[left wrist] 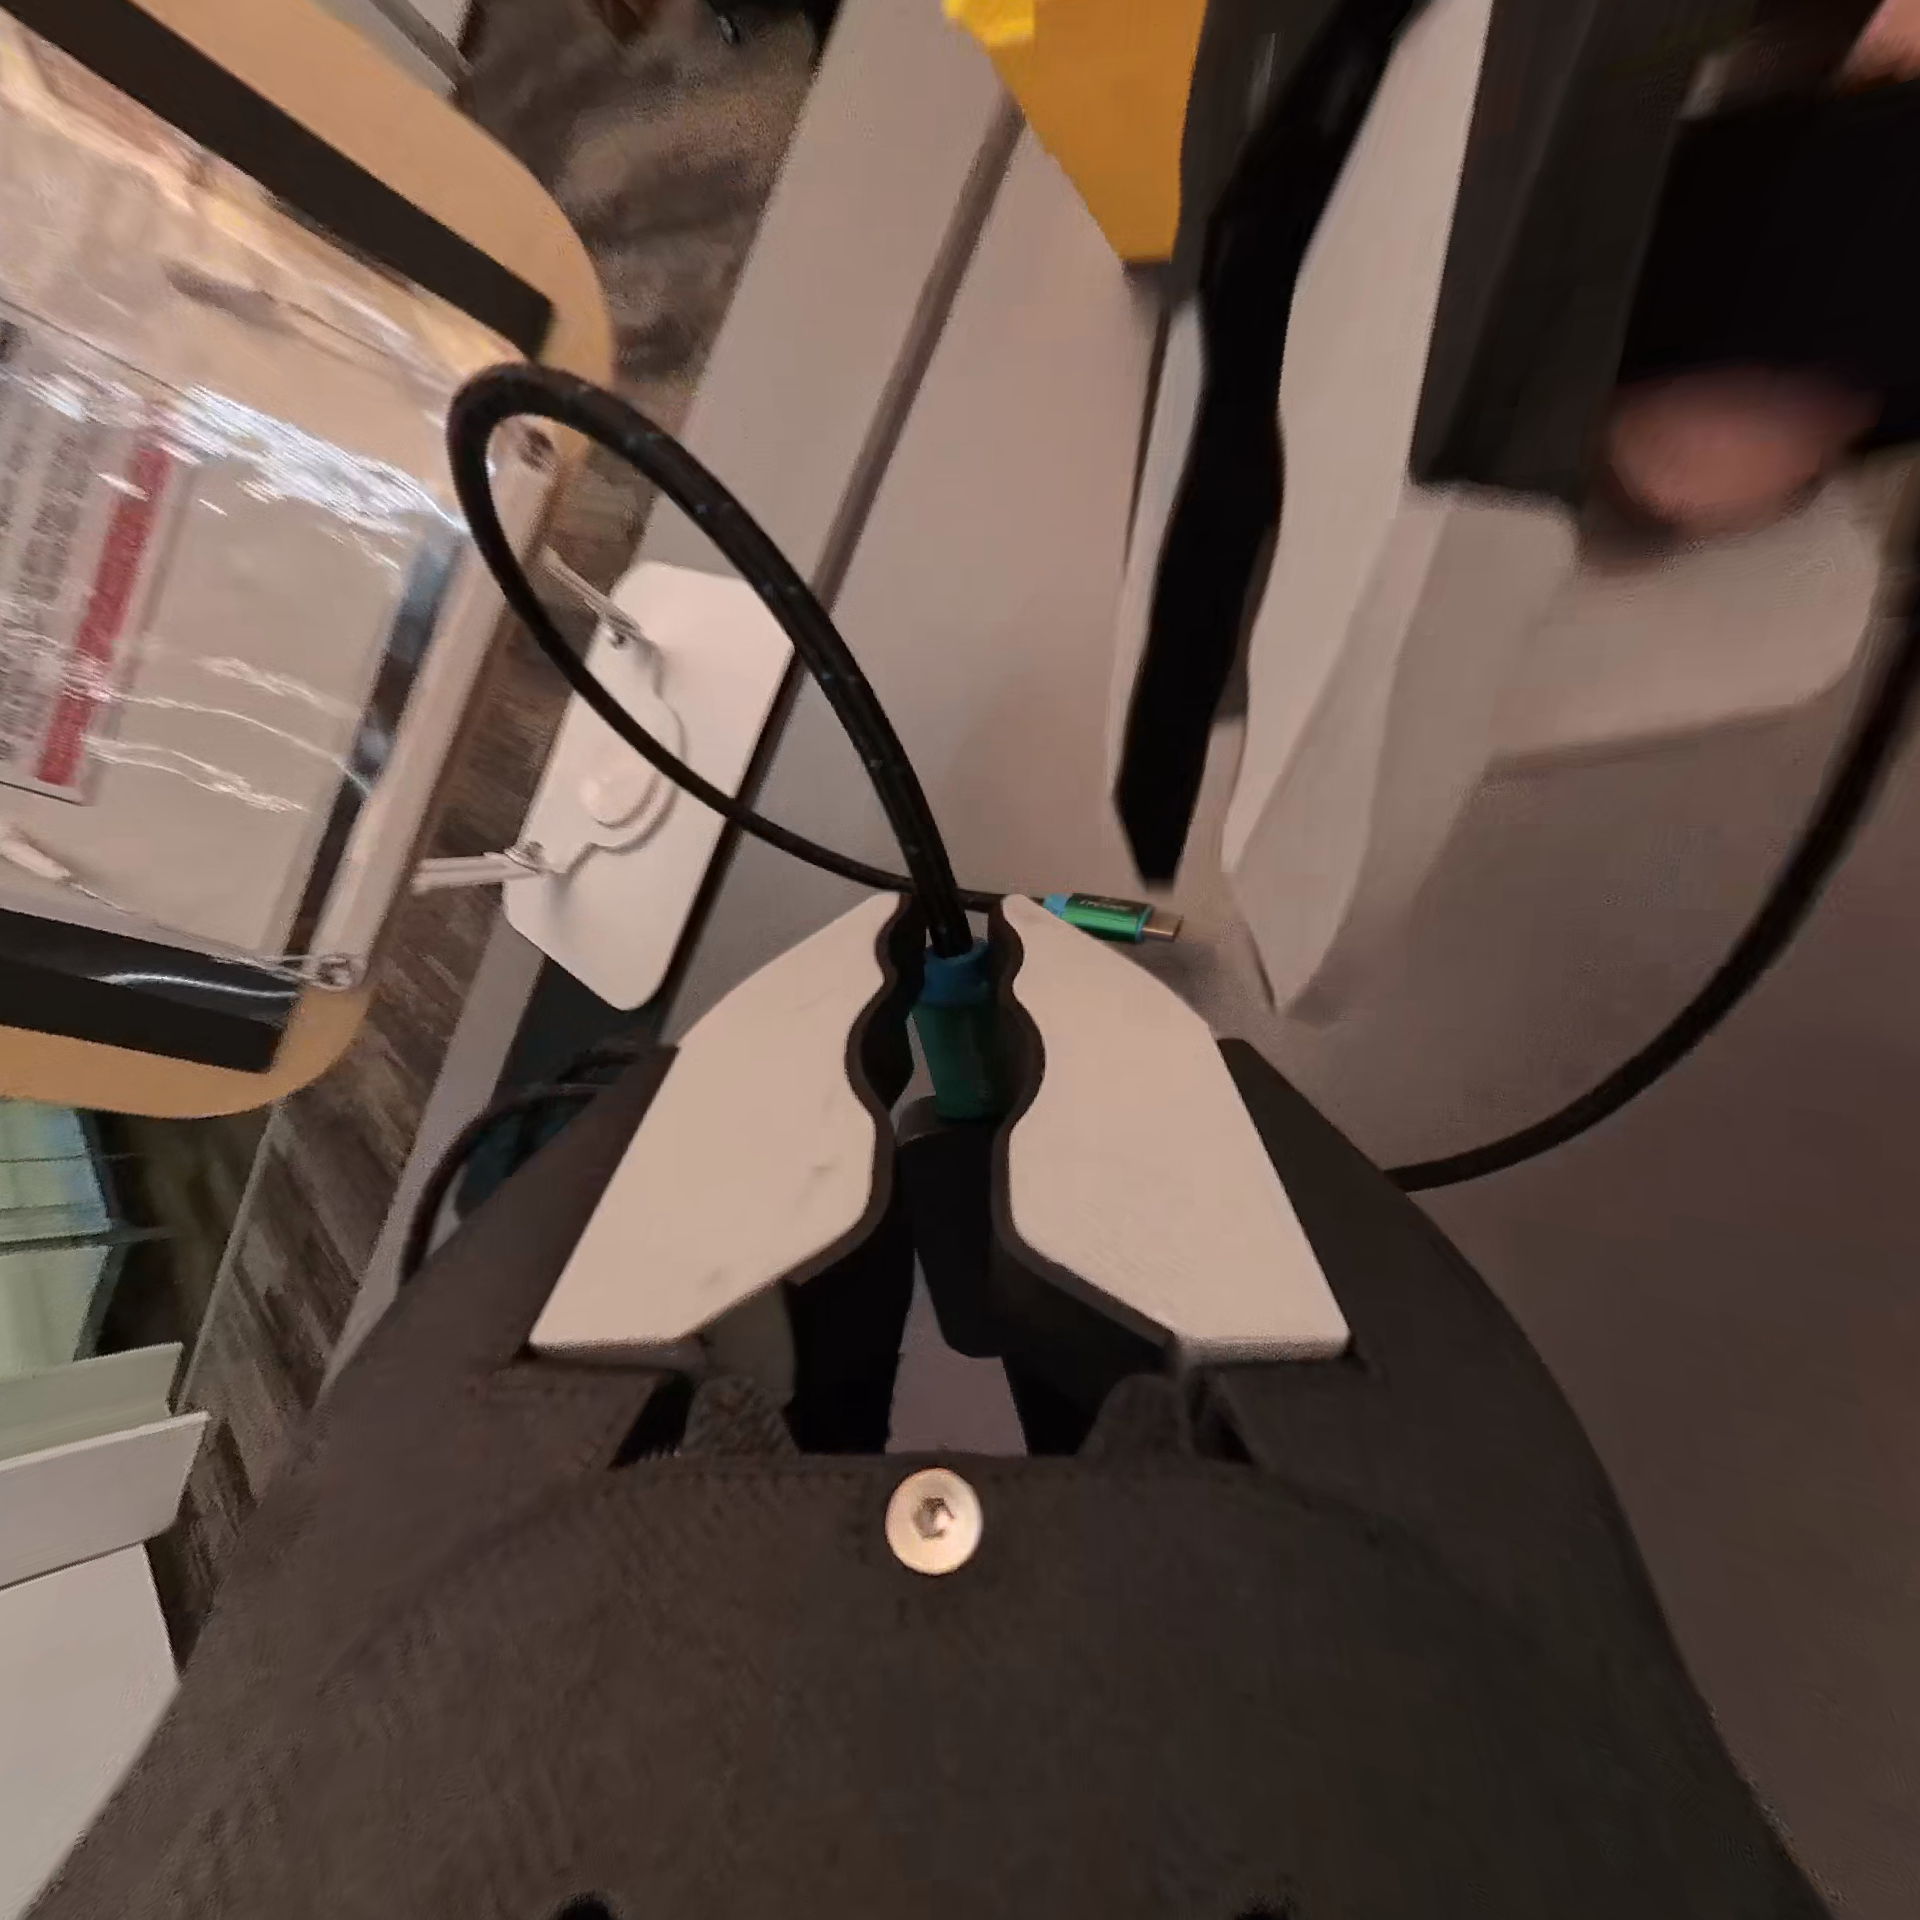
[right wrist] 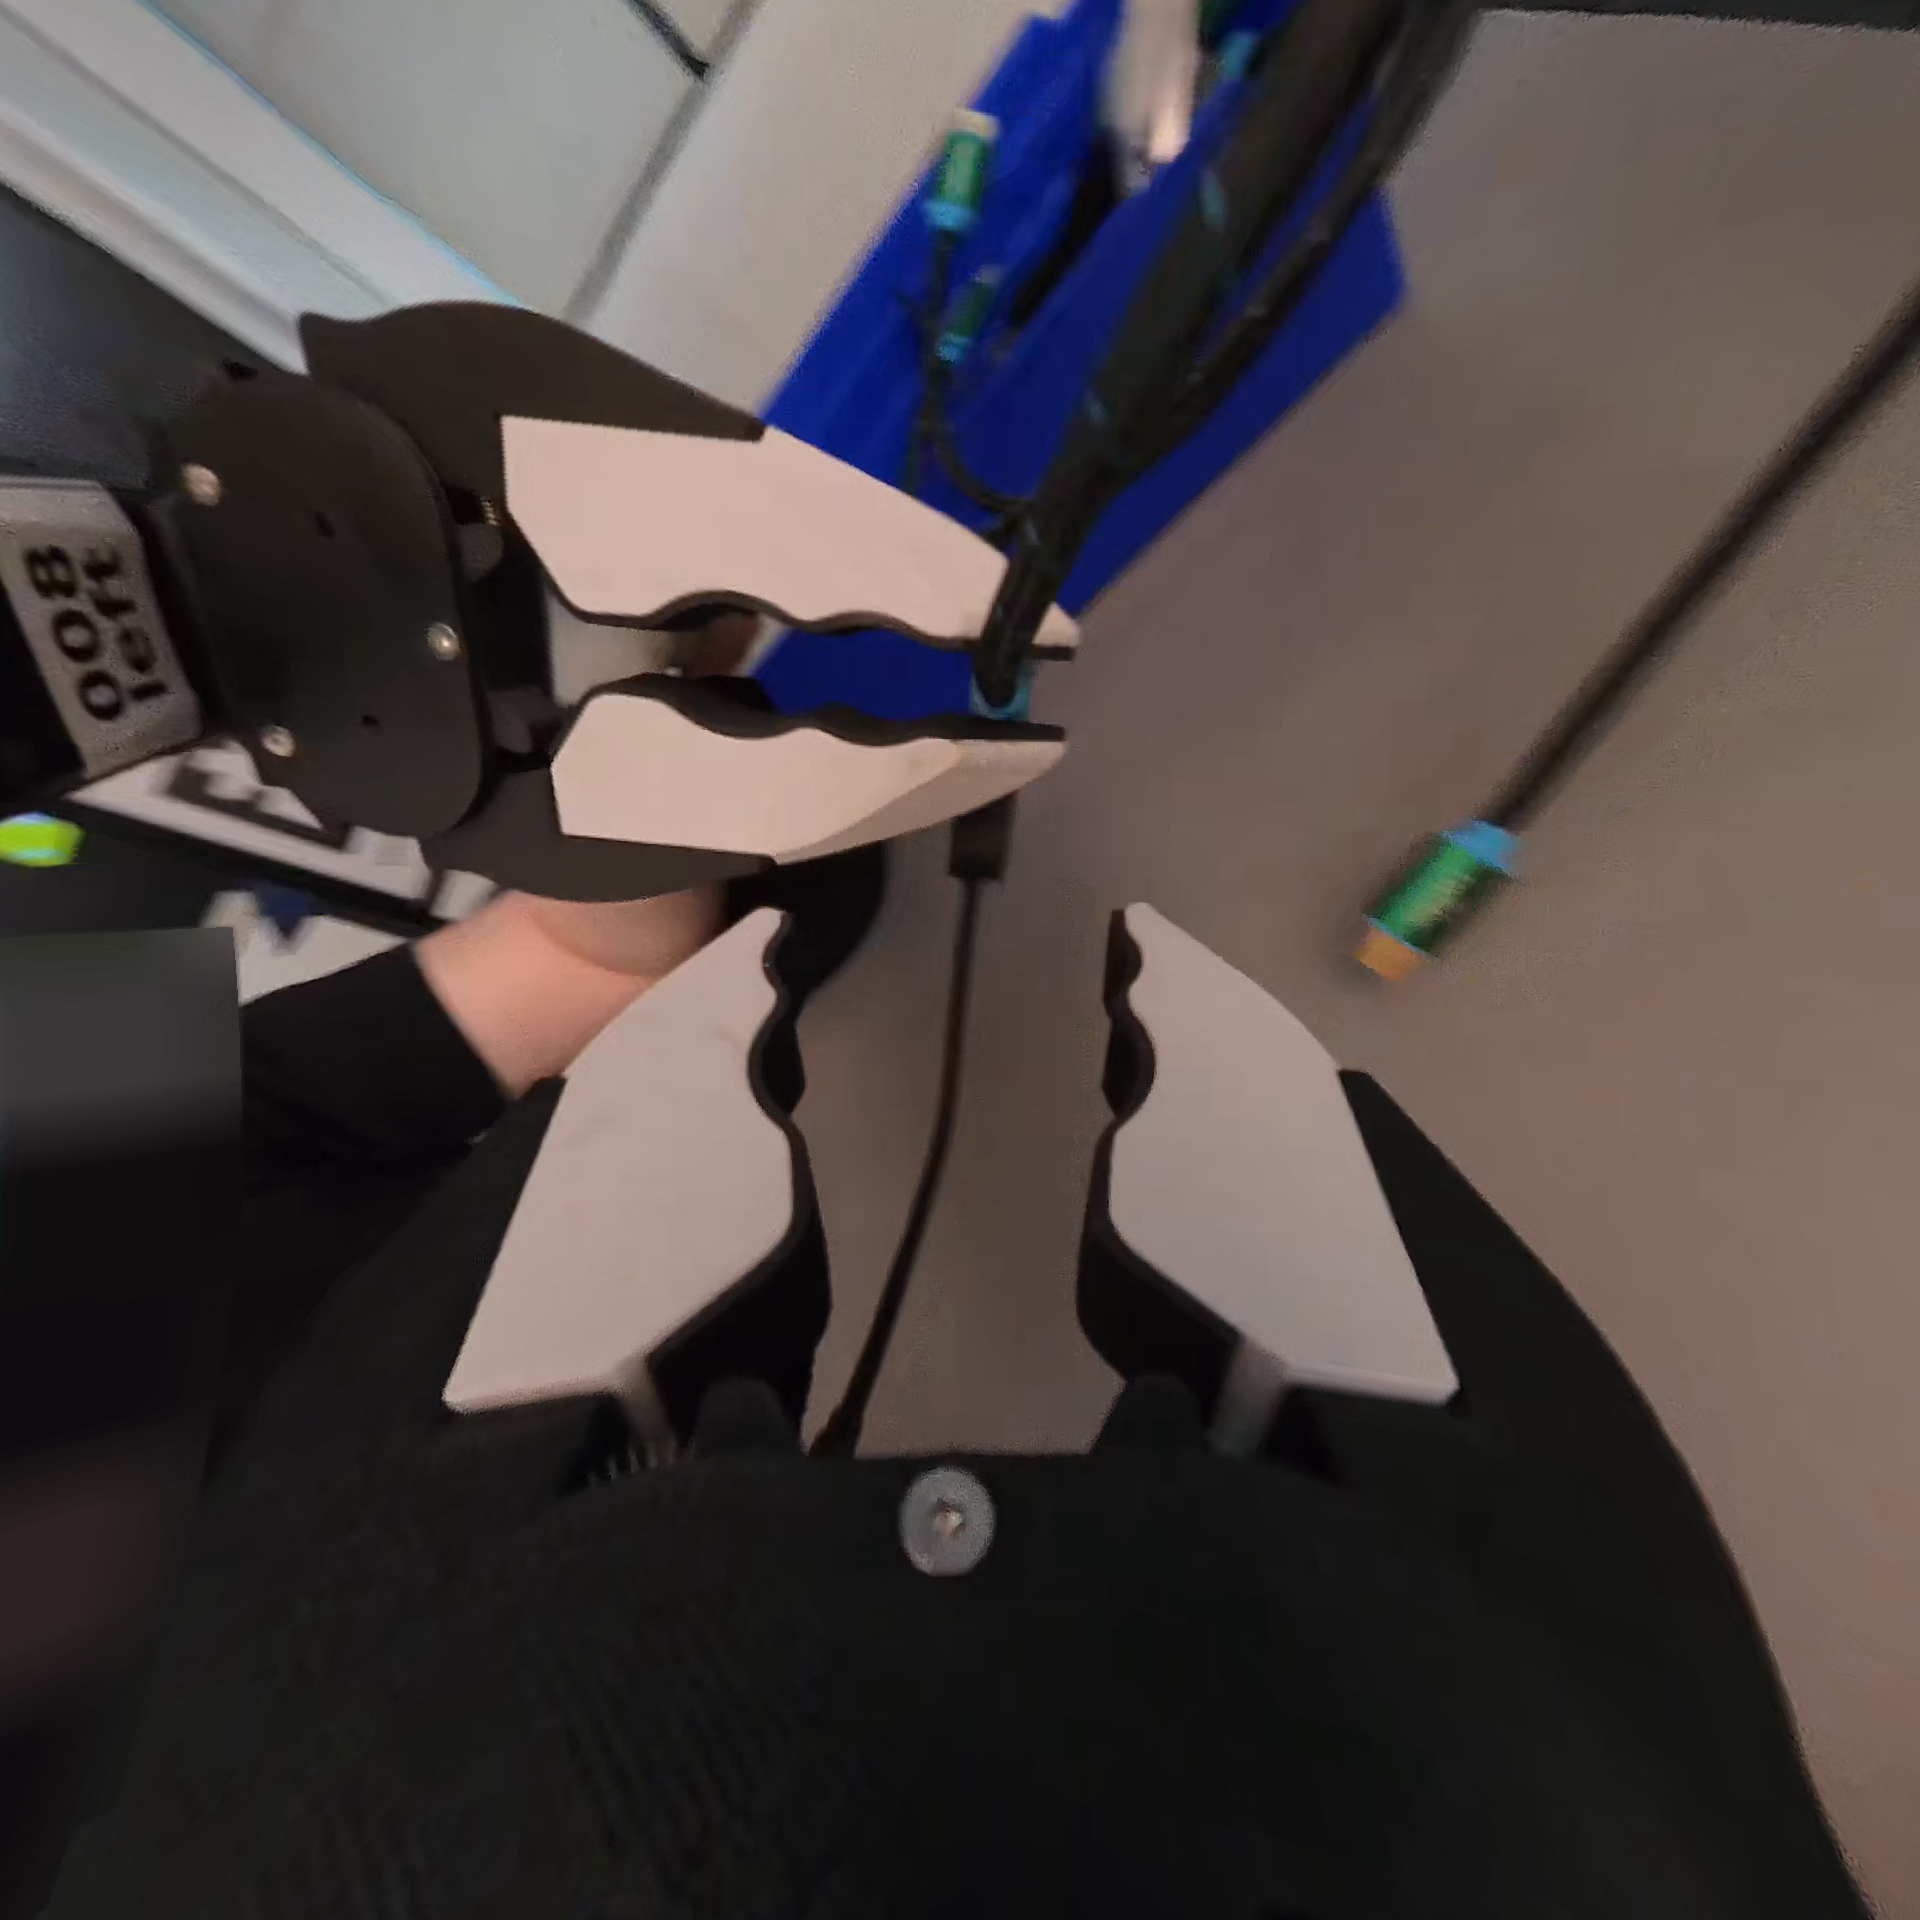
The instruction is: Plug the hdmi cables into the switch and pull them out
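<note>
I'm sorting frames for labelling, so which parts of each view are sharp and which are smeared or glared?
Left wrist view: green-and-blue cable plug in the left gripper is fairly sharp; clear plastic sleeve glares and smears. Right wrist view: loose green plug and blue mat are motion-blurred.

The left tool (right wrist: pixel 1023 691) sits ahead and left of the right tool (right wrist: pixel 945 966), with a cable plug (left wrist: pixel 954 1023) between its fingers. Its cable (left wrist: pixel 665 582) loops forward over the worktop (right wrist: pixel 1455 644). A loose plug (right wrist: pixel 1439 899) lies on the worktop to the right. A mat (right wrist: pixel 1288 301) with more cables lies farther back.
</note>
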A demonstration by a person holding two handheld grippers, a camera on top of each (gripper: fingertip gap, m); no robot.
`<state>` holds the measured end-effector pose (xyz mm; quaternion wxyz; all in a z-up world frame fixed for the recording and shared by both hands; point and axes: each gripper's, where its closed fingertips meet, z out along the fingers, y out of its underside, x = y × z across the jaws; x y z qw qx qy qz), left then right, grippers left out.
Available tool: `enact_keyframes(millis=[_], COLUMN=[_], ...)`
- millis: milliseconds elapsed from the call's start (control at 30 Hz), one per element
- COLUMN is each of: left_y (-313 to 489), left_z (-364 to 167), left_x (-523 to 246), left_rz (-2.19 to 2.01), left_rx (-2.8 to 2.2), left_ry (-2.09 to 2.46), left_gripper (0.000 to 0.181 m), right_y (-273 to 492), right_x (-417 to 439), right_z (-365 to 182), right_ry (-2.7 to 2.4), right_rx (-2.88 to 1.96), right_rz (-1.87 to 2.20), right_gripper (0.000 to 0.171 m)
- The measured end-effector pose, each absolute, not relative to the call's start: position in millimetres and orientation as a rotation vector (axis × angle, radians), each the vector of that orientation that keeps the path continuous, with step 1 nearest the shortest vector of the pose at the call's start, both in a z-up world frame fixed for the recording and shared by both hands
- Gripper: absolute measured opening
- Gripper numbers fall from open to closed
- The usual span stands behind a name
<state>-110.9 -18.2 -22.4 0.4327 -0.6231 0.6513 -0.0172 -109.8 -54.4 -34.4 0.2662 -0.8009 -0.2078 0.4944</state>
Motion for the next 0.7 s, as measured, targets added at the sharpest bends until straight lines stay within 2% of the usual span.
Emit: enact_keyframes(millis=[33,133,400,700], left_y=[-17.2,-14.6,-14.3,-16.5], left_z=[-31.3,-57.4,-106.9,-139.8], left_x=[-112.9,-112.1,-100.6,-87.3], left_rz=[-0.035,-0.003,-0.004,-0.031], left_rx=[-1.580,-1.627,-1.711,-1.737], left_ry=[1.653,1.721,1.800,1.823], left_gripper=[0.011,0.011,0.011,0.011], right_y=[-52.2,-43.3,-32.8,-32.3], right_x=[-99.9,-77.3,-29.7,21.7], right_z=[-38.8,-47.1,-60.7,-44.4], right_ry=[-0.564,-0.588,-0.490,-0.366], right_rx=[-2.209,-2.271,-2.409,-2.414], right_rz=[1.226,0.926,0.639,0.530], right_gripper=[0.057,0.062,0.063,0.063])
